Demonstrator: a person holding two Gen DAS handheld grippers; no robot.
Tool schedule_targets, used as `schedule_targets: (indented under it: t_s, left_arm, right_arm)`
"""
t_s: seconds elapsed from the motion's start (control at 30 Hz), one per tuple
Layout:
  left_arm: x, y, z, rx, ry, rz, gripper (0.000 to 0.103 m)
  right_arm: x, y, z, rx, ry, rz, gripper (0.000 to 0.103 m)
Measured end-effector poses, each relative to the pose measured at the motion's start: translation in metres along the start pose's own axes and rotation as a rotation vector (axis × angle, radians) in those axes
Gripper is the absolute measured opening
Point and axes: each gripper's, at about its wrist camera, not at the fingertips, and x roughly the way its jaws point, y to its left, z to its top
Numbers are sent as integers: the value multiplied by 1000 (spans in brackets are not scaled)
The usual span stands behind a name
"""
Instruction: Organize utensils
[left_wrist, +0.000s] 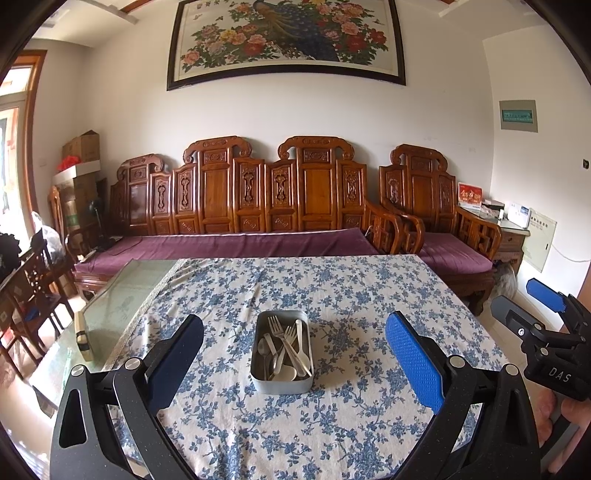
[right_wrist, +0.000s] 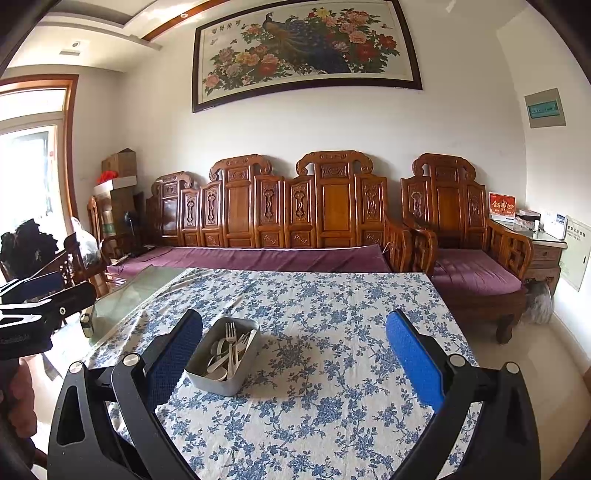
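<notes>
My left gripper (left_wrist: 294, 363) and right gripper (right_wrist: 294, 360) are both wide apart, holding nothing. The tin (left_wrist: 282, 351) at 12 o'clock on the surface (left_wrist: 369, 295) holds forks (left_wrist: 281, 334) and spoons (left_wrist: 286, 373). They look thin, hard and slippery, so I'd pinch a handle in the middle.

Table (left_wrist: 110, 310) with a glass top, most of it covered by a white cloth with blue flower print (left_wrist: 332, 288), a few creases running down the middle; left strip of glass bare. Metal tin (left_wrist: 282, 384) sits on the cloth near the middle, rectangular, rounded corners, holding forks (left_wrist: 277, 328), spoons (left_wrist: 263, 349) and white plastic utensils (left_wrist: 300, 345) lying crossed. Small cream and black object (left_wrist: 82, 338) lies on the bare glass at the left edge, just off the cloth
</notes>
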Motion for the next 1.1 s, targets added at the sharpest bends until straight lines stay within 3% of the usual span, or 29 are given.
schedule_targets:
  t_s: [1.1]
  left_arm:
    - [-2, 0, -2, -1, -3, -5, 95]
  right_arm:
    - [0, 1, 0, 0, 2, 6, 100]
